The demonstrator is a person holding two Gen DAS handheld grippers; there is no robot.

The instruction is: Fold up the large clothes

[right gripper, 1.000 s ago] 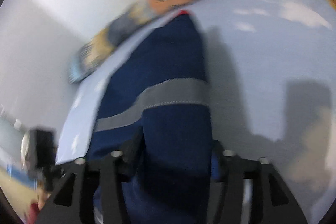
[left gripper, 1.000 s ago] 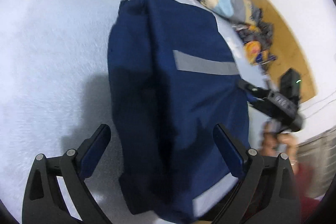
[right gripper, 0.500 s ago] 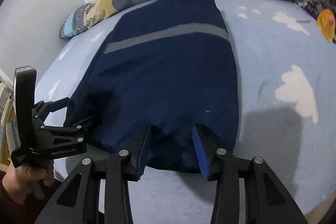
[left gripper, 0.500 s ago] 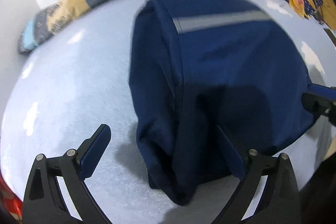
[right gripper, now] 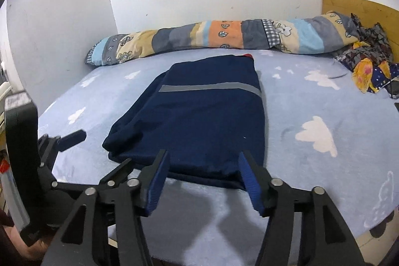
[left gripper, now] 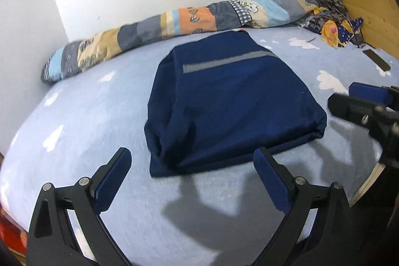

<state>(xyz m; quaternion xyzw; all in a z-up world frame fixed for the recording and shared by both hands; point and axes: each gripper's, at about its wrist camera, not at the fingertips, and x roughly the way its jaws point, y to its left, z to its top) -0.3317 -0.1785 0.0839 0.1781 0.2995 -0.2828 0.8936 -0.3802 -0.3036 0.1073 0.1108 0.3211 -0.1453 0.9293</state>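
Already folded, navy garment [right gripper: 199, 121] lay as compact rectangle on bed [right gripper: 311, 166]; left gripper [left gripper: 192, 173] released, right gripper [right gripper: 203, 178] just reopened, empty; little left.

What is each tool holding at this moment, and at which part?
Nothing is held. The left tool stands open in front of the folded navy garment. The right tool, whose jaws have just been opening, is also open and clear of the cloth.

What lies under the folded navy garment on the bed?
The navy garment rests on the light blue cloud-print sheet. A red edge peeks out at its far end; anything else beneath is covered.
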